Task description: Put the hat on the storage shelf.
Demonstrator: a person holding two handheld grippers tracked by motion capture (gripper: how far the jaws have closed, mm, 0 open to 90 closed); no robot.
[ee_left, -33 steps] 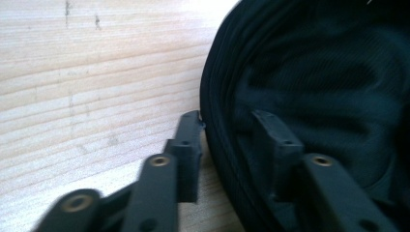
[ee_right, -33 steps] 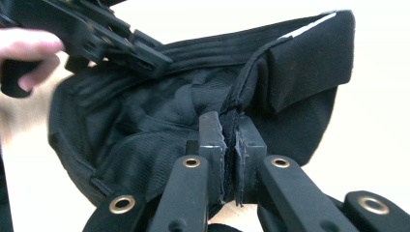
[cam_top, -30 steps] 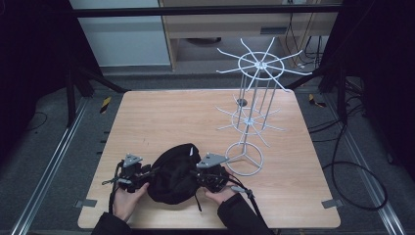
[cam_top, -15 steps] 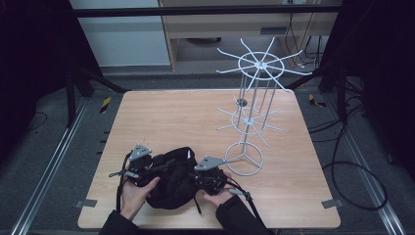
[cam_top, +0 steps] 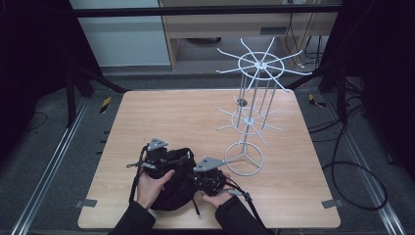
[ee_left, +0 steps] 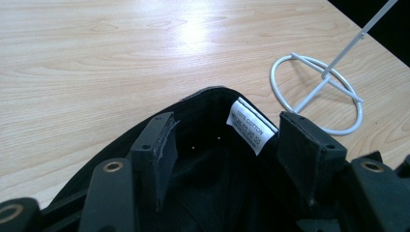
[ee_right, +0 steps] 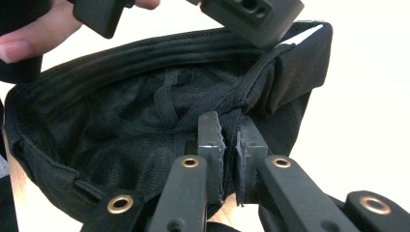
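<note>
A black cotton cap [cam_top: 175,192] lies open side up near the table's front edge, between both hands. My right gripper [ee_right: 229,123] is shut on a seam at the cap's [ee_right: 145,121] rim; in the high view this gripper [cam_top: 199,180] sits at the cap's right side. My left gripper [ee_left: 231,128] is open, its jaws wide apart on either side of the rim, where a white care label [ee_left: 251,126] shows. Seen from above, the left gripper [cam_top: 169,157] rests at the cap's far left edge.
A white wire hanging rack [cam_top: 255,66] with two tiers of spokes stands on the right half of the wooden table [cam_top: 171,117]. Its ring base [ee_left: 316,94] lies just beyond the cap. A hand [ee_right: 29,34] holds the left gripper.
My left gripper has moved right and a little away from the front edge, onto the cap's rim. The cap has bunched narrower between the grippers. The right gripper has stayed put.
</note>
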